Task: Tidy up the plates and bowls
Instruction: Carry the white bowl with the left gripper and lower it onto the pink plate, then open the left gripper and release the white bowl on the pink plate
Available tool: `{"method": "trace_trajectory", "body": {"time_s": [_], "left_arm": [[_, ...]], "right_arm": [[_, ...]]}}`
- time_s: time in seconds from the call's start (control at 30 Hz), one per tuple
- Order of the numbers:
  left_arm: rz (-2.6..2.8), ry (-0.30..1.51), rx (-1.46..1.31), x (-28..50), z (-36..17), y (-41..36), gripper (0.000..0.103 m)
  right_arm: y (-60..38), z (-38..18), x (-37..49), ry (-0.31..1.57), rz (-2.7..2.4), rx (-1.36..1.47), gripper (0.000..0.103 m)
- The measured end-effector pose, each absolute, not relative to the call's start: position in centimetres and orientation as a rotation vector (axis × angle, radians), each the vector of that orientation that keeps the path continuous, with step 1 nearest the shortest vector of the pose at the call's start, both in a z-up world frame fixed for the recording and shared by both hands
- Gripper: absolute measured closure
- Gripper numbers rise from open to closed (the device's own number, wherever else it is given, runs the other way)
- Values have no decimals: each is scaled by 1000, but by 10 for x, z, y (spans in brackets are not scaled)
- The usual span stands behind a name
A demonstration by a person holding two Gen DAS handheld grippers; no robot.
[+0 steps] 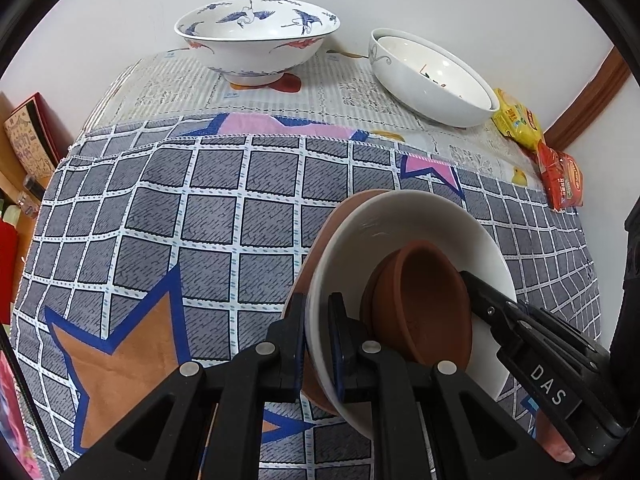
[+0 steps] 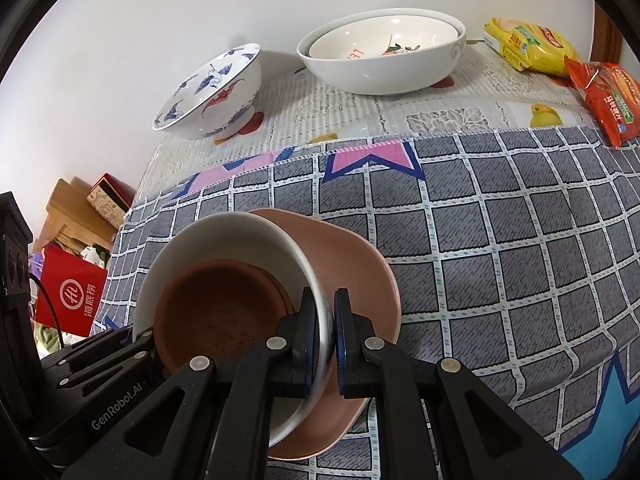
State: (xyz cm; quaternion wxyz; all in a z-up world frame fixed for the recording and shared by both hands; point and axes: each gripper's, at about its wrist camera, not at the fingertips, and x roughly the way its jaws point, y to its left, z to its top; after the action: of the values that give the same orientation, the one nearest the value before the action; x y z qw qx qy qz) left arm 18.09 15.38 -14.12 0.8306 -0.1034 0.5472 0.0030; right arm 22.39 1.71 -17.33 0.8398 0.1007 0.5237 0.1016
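A white bowl (image 1: 400,232) sits on a pink plate (image 2: 360,272) on the checked cloth, with brown clay saucers (image 1: 424,304) stacked inside it. My left gripper (image 1: 318,344) is shut on the white bowl's near rim. My right gripper (image 2: 326,344) is shut on the opposite rim of the same bowl (image 2: 224,236), with the saucers (image 2: 216,308) to its left. Each gripper shows in the other's view. At the back stand a blue crane-patterned bowl (image 1: 256,36) and a large white bowl (image 1: 432,76) with a smaller bowl nested inside.
Yellow (image 1: 516,120) and red (image 1: 560,176) snack packets lie at the table's back right corner. A wall runs behind the table. Boxes (image 1: 28,140) and a red bag (image 2: 68,292) sit on the floor to the left of the table edge.
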Motion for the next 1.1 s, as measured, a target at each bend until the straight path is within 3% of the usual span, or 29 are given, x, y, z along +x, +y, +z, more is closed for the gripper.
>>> {"method": "trace_trajectory", "body": {"time_s": [0.53, 0.77, 1.1], "left_arm": [[-10, 1155, -196, 173, -140, 152, 89], [6, 1125, -167, 162, -123, 155, 89], [32, 1097, -179, 136, -99, 155, 81]], "right_arm": [[20, -170, 222, 1086, 227, 160, 94], [14, -156, 216, 1065, 223, 167, 88], [0, -124, 188, 1002, 187, 136, 85]]}}
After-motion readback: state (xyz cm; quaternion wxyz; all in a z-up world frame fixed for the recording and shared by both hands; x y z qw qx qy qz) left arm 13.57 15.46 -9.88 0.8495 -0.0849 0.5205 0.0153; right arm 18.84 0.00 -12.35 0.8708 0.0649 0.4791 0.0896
